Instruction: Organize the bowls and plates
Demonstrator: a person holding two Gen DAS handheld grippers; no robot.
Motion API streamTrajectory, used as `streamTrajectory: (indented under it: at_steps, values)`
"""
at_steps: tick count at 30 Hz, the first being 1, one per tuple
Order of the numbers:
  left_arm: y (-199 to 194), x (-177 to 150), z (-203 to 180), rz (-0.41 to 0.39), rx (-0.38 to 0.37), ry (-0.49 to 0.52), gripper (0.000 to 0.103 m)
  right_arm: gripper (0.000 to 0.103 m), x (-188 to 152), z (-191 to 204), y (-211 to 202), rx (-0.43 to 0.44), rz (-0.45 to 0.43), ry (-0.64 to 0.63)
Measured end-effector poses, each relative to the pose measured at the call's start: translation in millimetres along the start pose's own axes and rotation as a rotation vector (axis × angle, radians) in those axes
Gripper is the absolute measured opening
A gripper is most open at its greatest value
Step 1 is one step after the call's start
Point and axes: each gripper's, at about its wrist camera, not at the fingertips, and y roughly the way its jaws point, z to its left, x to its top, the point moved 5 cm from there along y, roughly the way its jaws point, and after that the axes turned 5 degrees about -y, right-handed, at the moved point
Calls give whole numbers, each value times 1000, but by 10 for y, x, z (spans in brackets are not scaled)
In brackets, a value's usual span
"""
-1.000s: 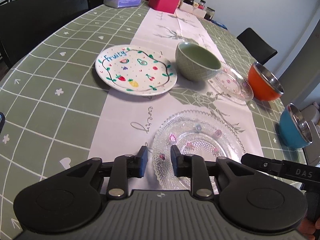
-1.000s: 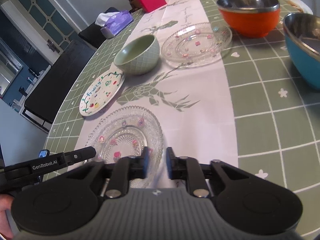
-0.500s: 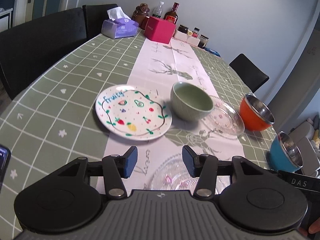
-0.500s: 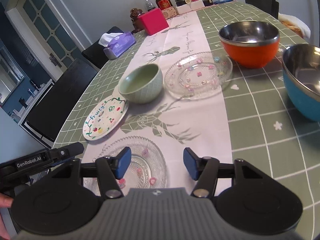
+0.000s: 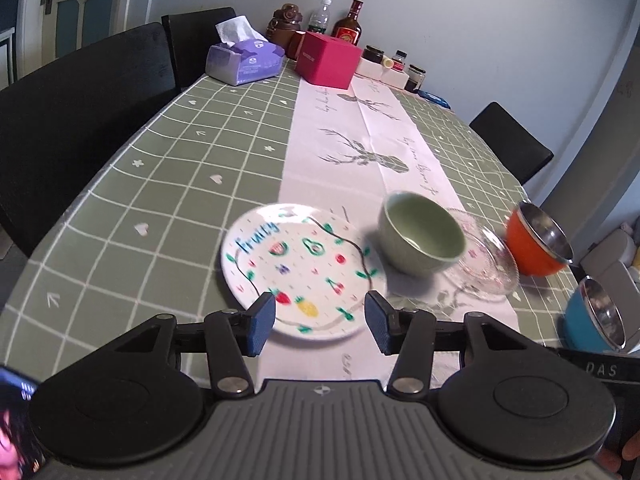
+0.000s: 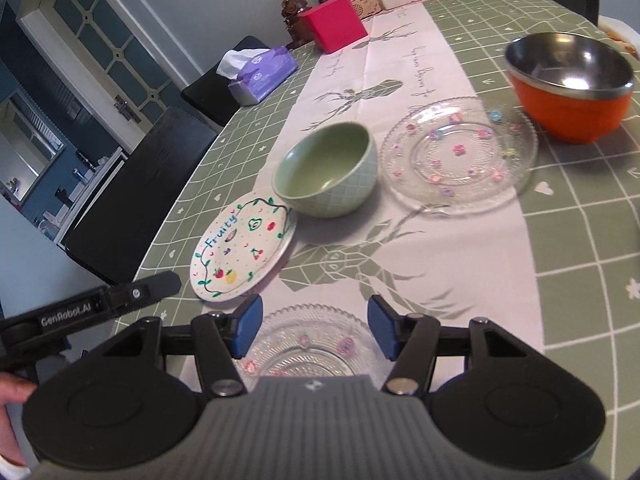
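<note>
A white plate (image 5: 296,264) (image 6: 242,252) painted with fruit and the word "Fruity" lies on the table runner. My left gripper (image 5: 318,328) hovers open above its near rim, nothing between the pads. A green bowl (image 5: 420,236) (image 6: 326,172) stands just right of that plate. Beyond the bowl lies a clear glass plate (image 5: 484,264) (image 6: 460,156). An orange bowl (image 5: 536,240) (image 6: 568,84) and a blue bowl (image 5: 596,320) sit at the right. My right gripper (image 6: 314,330) is open above a second glass plate (image 6: 308,340), apart from it.
A purple tissue box (image 5: 244,60), a pink box (image 5: 328,58), bottles and jars (image 5: 348,28) stand at the table's far end. Black chairs (image 5: 80,120) line the left side, another chair (image 5: 512,144) is at the far right. A hand (image 6: 12,396) holds the left gripper's handle.
Both grippers opened and let go of the near glass plate, which now lies on the runner. Both pulled back and rose, so the left view now looks over the fruit plate.
</note>
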Motion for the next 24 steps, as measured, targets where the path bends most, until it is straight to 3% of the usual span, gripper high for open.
streamTrajectory:
  at_steps: [6, 14, 24]
  values:
    - [198, 260, 341, 9, -6, -44, 48, 47, 154, 50, 269, 28, 37, 16]
    - [523, 382, 728, 61, -38, -144, 21, 37, 327, -14, 628, 53, 82, 77]
    - [652, 358, 833, 97, -72, -207, 20, 30, 416, -10, 892, 99, 100, 111]
